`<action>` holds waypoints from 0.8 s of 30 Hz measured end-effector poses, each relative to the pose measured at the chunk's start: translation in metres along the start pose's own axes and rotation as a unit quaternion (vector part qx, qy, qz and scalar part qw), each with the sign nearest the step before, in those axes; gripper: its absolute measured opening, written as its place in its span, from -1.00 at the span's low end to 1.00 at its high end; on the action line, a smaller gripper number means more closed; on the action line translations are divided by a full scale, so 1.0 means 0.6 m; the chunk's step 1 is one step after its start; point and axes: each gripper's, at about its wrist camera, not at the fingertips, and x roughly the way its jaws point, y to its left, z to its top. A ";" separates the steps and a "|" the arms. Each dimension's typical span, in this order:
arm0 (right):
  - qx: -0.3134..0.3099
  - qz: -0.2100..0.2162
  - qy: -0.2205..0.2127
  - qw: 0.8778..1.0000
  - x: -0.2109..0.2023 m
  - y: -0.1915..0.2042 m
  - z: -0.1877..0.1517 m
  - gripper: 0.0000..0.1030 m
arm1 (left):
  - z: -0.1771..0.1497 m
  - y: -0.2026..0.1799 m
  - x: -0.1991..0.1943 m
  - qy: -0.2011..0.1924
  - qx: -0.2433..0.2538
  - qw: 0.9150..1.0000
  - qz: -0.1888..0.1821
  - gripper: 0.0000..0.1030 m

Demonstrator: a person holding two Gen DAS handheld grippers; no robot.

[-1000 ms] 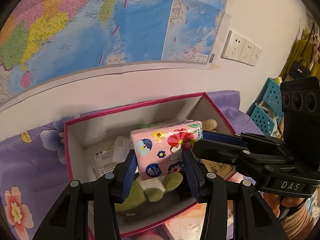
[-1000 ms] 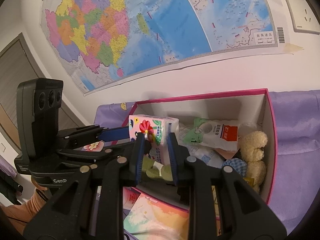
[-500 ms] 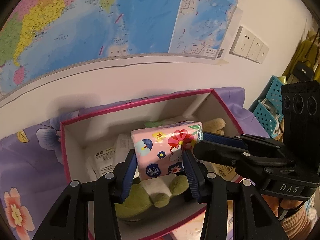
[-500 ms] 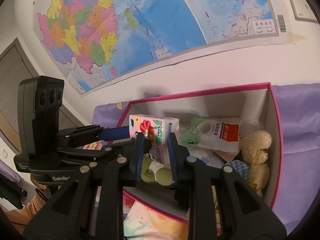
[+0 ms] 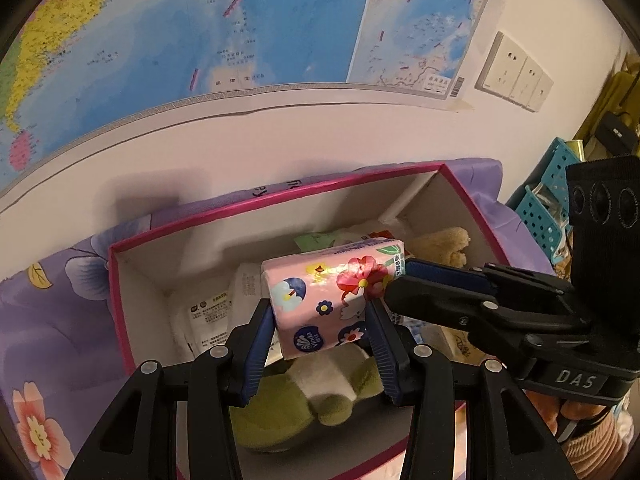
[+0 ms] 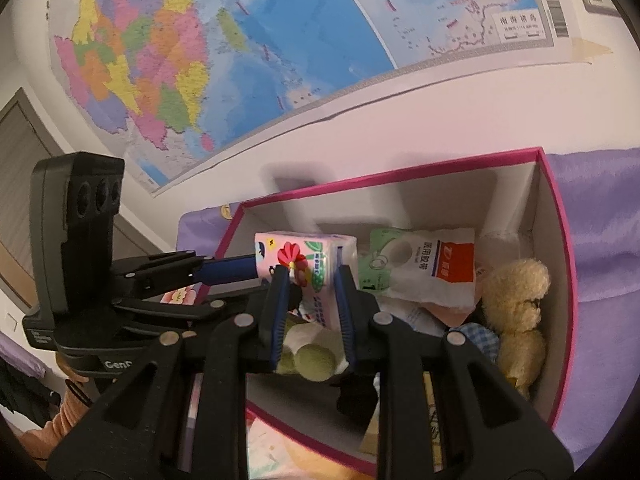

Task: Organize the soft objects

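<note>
Two tools grip one thing: the pink tissue pack [image 5: 334,300], held in the air above the open pink-rimmed box [image 5: 116,292].

From my left wrist camera, my left tool [image 5: 322,320] has its blue-padded fingers [image 5: 256,344] pressed against the pack's two short sides, closed only as far as the pack's width allows. The pack sits between the fingertips, tilted, its flowered face toward the lens. My right tool [image 5: 400,280] comes in from the right, and its blue pad meets the pack's far right corner. Below the pack, inside the box, lies a green and white plush toy [image 5: 304,396]; a beige plush bear [image 5: 444,240] sits toward the box's right end, and white packets [image 5: 212,312] lie at the left. The box stands on a purple floral cloth [image 5: 52,312], against a wall with a map [image 5: 240,28] and white sockets [image 5: 516,74]. A teal basket [image 5: 540,208] stands at the right.

From my right wrist camera, my right tool [image 6: 310,292] closes on the pack [image 6: 306,260] across its narrow end, its fingers parted no wider than the pack. The pack stands between the fingertips, over the box's left part [image 6: 400,178]. My left tool [image 6: 248,270] reaches in from the left and touches the pack's left side. Further right in the box lie a white and red pouch [image 6: 436,268], the bear [image 6: 516,300] and a blue checked item [image 6: 480,338].
</note>
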 end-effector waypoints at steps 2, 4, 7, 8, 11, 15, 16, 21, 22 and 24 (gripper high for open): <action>0.012 -0.008 -0.002 1.000 0.003 -0.007 -0.001 -0.48 | 0.002 0.003 -0.002 -0.002 -0.006 1.000 0.001 -0.05; 0.017 -0.016 -0.005 1.000 0.002 -0.011 -0.003 -0.48 | 0.003 0.006 -0.003 -0.005 -0.011 1.000 0.003 0.00; 0.020 -0.024 -0.010 0.999 -0.007 -0.015 -0.007 -0.48 | -0.007 0.011 -0.019 -0.022 -0.014 1.000 0.015 0.03; 0.017 -0.029 -0.013 0.999 -0.013 -0.014 -0.009 -0.48 | -0.011 0.012 -0.025 -0.029 -0.014 0.999 0.018 0.06; -0.002 -0.037 -0.020 0.999 -0.032 -0.003 -0.019 -0.45 | -0.031 0.015 -0.059 -0.064 -0.013 0.998 0.025 0.22; -0.048 -0.054 -0.041 0.997 -0.073 0.026 -0.048 -0.09 | -0.079 0.013 -0.123 -0.135 -0.014 0.990 0.040 0.62; -0.061 -0.058 -0.044 0.995 -0.084 0.034 -0.056 -0.05 | -0.096 0.010 -0.142 -0.157 -0.014 0.987 0.045 0.72; -0.131 -0.092 -0.075 0.984 -0.145 0.081 -0.118 0.50 | -0.180 -0.007 -0.201 -0.218 -0.012 0.974 0.057 1.00; -0.144 -0.100 -0.078 0.981 -0.157 0.090 -0.137 0.55 | -0.195 -0.010 -0.206 -0.220 -0.016 0.973 0.067 1.00; -0.159 -0.111 -0.082 0.978 -0.167 0.102 -0.159 0.65 | -0.217 -0.015 -0.207 -0.214 -0.027 0.973 0.082 1.00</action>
